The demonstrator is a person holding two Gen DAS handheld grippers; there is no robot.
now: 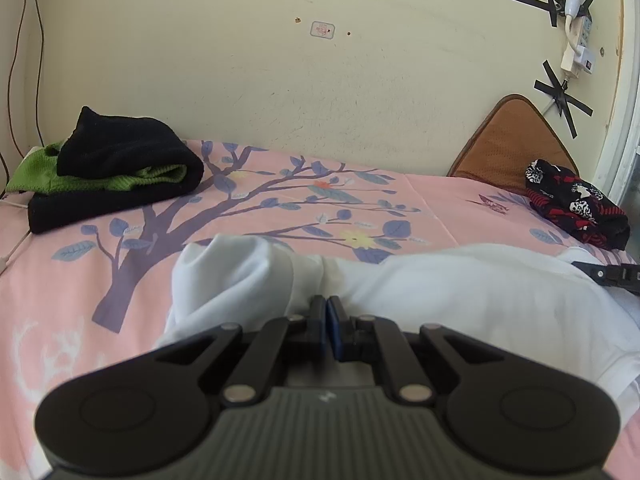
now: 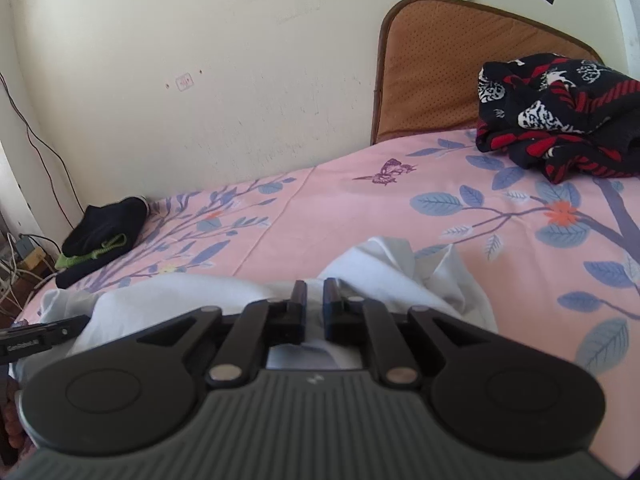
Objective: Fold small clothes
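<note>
A white garment [image 1: 460, 292] lies bunched on the pink flowered bedsheet [image 1: 280, 200], just ahead of both grippers. In the left wrist view my left gripper [image 1: 326, 308] is shut, its fingertips pinching a raised fold of the white cloth. In the right wrist view my right gripper [image 2: 314, 292] stands over the same white garment [image 2: 380, 268] with a narrow gap between its fingers, and the pads do not press on the cloth. Part of the right gripper [image 1: 608, 274] shows at the right edge of the left wrist view.
A folded black and green stack [image 1: 116, 168] sits at the far left by the wall. A crumpled black, red and white garment [image 2: 560, 120] lies at the far right before a brown cushion [image 2: 432, 68]. Cables [image 2: 16, 256] hang past the bed's left edge.
</note>
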